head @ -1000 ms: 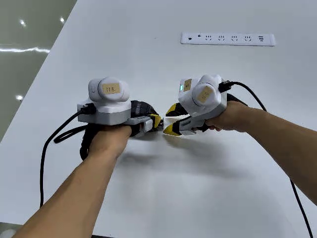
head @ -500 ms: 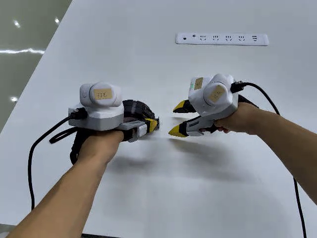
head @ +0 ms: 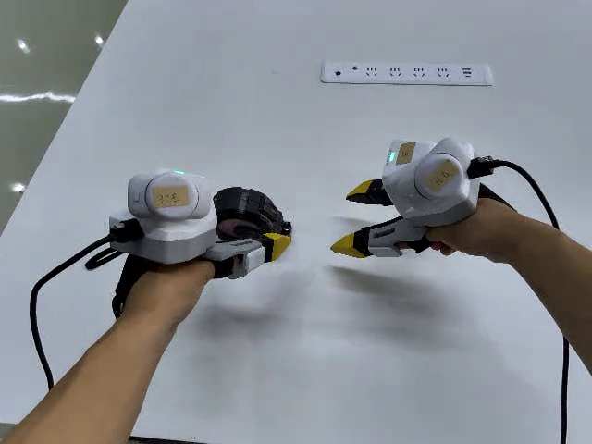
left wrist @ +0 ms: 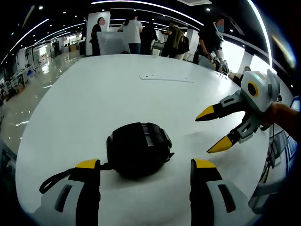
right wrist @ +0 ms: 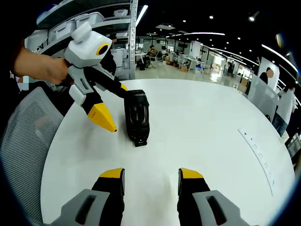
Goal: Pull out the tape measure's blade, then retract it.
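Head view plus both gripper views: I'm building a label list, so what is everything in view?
Table: 1, white, under everything.
Tape measure: 1, black, on table, left of centre.
Power strip: 1, white, table's far side.
Cables: 2, black, trailing from the grippers.
People: several, standing beyond the table.
Chair: 1, grey mesh, beside table.
Left gripper: 1, white with yellow tips, jaws open either side of tape measure.
Right gripper: 1, same colours, open, apart from tape measure.
Hands: 2, holding the grippers.

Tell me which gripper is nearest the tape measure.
The left gripper: its open fingers sit either side of the black tape measure. The right gripper hangs apart, fingers open on nothing.
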Motion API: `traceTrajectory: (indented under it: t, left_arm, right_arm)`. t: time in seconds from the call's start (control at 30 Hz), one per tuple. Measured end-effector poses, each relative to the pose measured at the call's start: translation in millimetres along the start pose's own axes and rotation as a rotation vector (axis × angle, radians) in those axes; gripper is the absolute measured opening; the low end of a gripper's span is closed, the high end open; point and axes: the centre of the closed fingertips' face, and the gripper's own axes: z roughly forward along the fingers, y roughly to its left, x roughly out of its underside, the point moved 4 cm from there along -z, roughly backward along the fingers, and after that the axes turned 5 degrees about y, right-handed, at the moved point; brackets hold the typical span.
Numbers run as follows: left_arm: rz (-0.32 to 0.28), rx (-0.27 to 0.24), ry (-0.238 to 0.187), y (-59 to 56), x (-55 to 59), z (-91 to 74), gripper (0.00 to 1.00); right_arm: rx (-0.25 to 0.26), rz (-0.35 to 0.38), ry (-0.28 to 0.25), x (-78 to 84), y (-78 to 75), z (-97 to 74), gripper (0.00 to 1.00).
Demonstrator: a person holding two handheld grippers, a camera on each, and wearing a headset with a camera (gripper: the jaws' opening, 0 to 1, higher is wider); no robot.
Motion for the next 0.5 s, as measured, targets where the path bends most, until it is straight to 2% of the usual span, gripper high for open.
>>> traceTrajectory:
  t: [0.5]
  left_arm:
    - [0.052,0.046,-0.038,2.1,4.9,-3.8,0.79]
  right_arm:
    - [0.06,0.078,-0.022,17.5,1.3,-27.4,0.51]
